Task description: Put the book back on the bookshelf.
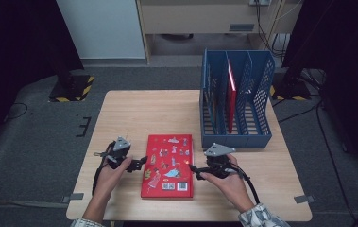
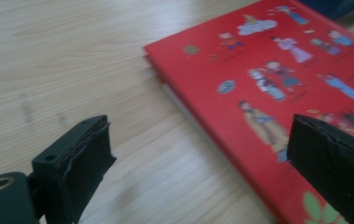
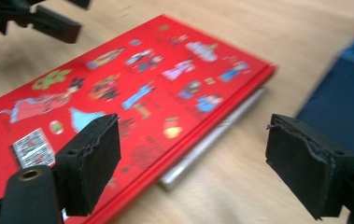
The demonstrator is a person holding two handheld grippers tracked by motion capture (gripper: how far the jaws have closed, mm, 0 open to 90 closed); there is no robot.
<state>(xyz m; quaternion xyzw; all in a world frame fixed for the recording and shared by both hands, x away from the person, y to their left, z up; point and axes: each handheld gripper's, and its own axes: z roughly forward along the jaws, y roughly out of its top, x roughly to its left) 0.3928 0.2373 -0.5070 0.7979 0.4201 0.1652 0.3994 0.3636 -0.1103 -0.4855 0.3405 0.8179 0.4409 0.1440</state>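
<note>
Two grippers flank red book (image 1: 167, 165) lying flat on counter (image 1: 134, 113), near middle. Left gripper (image 1: 141, 161) at book's left edge, fingers (image 2: 79, 161) spread, gripping nothing. Right gripper (image 1: 194, 171) at book's right edge, fingers (image 3: 93, 156) apart, empty. Blue file rack (image 1: 235, 101) stands far right, holding books upright.

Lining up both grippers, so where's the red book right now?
In the high view, the red book lies flat near the table's front edge, between both grippers, in front of the blue file rack.
</note>
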